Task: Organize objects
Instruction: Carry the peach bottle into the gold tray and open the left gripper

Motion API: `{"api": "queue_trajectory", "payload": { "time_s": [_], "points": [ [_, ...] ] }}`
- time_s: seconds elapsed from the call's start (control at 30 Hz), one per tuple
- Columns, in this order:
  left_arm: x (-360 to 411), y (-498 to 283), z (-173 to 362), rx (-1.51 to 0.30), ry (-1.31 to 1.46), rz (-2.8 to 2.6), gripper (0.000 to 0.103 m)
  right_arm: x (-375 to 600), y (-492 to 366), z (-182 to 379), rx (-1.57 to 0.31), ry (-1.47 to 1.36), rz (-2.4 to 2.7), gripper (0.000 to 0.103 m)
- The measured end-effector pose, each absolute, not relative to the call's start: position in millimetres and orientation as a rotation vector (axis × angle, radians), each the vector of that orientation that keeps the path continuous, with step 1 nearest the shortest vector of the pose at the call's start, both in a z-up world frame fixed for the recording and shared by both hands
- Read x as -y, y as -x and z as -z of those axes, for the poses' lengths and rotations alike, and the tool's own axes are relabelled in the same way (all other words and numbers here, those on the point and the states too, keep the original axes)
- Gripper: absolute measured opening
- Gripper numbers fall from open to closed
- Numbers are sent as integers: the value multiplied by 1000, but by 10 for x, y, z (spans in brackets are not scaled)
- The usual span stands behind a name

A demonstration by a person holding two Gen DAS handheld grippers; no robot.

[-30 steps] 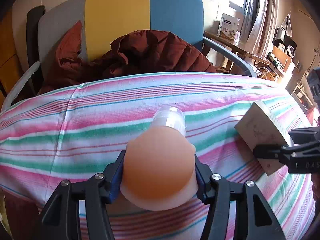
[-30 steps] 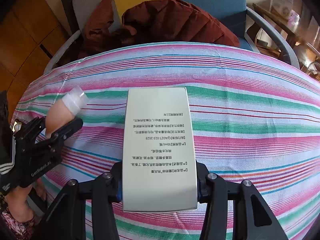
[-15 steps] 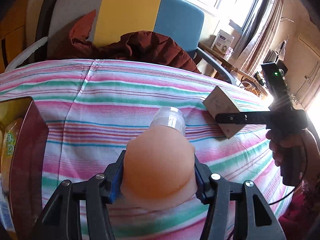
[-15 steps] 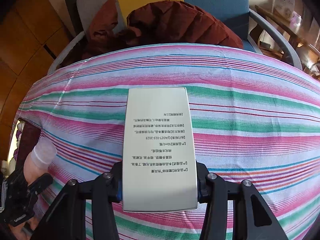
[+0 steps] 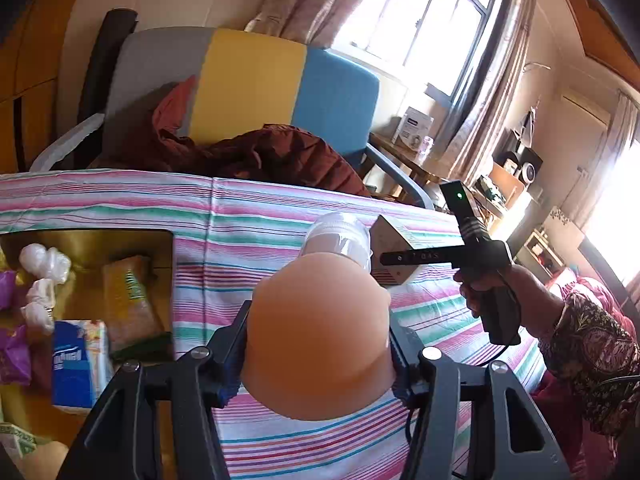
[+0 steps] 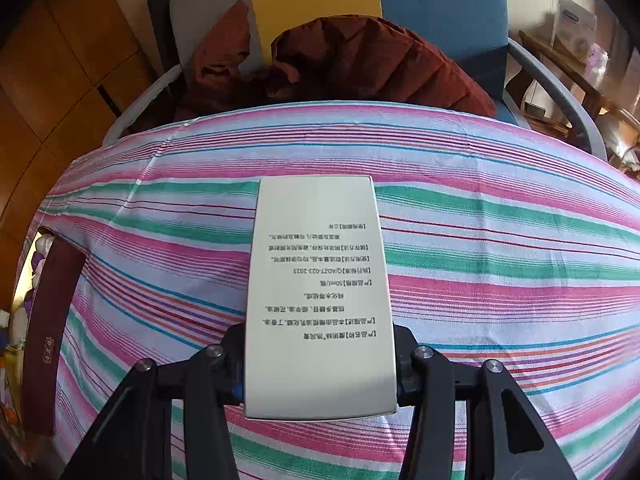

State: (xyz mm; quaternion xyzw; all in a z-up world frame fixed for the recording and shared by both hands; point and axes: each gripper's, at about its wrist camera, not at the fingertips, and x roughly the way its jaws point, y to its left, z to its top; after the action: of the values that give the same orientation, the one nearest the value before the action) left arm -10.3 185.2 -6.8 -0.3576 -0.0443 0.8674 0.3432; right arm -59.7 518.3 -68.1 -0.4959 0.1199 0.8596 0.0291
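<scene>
My left gripper (image 5: pixel 318 360) is shut on a peach-coloured squeeze tube (image 5: pixel 316 332) with a clear cap (image 5: pixel 340 236), held above the striped tablecloth (image 5: pixel 248 216). My right gripper (image 6: pixel 320 364) is shut on a white carton (image 6: pixel 316 292) printed with small text, held above the cloth; it also shows in the left wrist view (image 5: pixel 394 256). An open dark red storage box (image 5: pixel 92 240) with a gold lining lies at the left and holds a yellow packet (image 5: pixel 128 308), a blue and white pack (image 5: pixel 76 364) and white wrapped bits (image 5: pixel 42 260). The tube hangs just right of that box.
The box's rim (image 6: pixel 48 332) shows at the far left of the right wrist view. A chair (image 5: pixel 248 92) with a dark red jacket (image 5: pixel 272 156) stands behind the table. A side table with a small box (image 5: pixel 416 128) and shelves stands at the right.
My left gripper has swung left with the tube, so the open box's inside has come into view. My right gripper holds the carton in the same place over the cloth.
</scene>
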Motion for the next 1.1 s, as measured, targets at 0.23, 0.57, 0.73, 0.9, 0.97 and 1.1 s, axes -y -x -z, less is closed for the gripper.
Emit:
{"api": "queue_trajectory", "payload": {
  "time_s": [0.23,0.57,0.73,0.9,0.97,1.1],
  "points": [
    [-1108,352,164,261,1000,-2365,58,-4918,549,445,-367,1515,-2695,50],
    [-251,626,244,327,1109,-2511,59,-4064,444,135,-435,1503,-2838,50],
    [119,813,372,304,1256,-2548,61,-3562,395,-6,-464,1528,-2923,50],
    [414,915,492,284,1338,-2580,61,-3146,334,-134,-507,1507,-3007,50],
    [461,970,542,250,1376,-2586,61,-2990,312,-160,-500,1513,-3026,50],
    [455,1112,608,142,1451,-2592,62,-2764,299,-189,-477,1534,-3055,50]
  ]
}}
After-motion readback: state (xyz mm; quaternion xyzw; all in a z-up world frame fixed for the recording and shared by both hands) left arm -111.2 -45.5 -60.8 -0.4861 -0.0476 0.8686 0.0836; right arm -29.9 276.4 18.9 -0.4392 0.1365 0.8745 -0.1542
